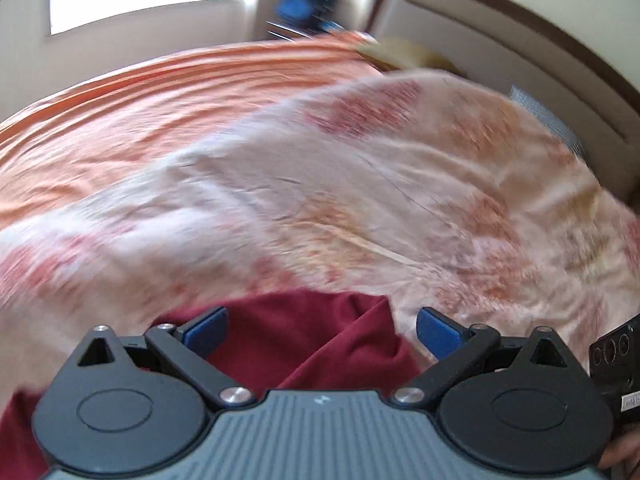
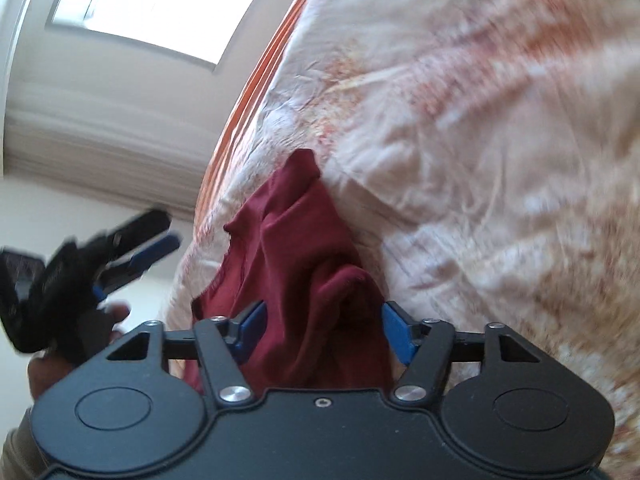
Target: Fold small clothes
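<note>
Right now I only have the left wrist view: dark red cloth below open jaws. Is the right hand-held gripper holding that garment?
Observer: In the right wrist view the right hand-held gripper has its jaws apart, and the red garment lies between them on the floral bedspread.
Operator: Is the garment folded?
Observer: No. It lies bunched and creased, close to the bedspread's edge.
Operator: How does my gripper look from there?
Observer: The left hand-held gripper shows blurred beside the bed's edge, with nothing between its fingers.

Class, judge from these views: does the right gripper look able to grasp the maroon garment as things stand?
Probably yes: the right gripper stands open with the maroon garment bunched between its fingers, nothing blocking.
</note>
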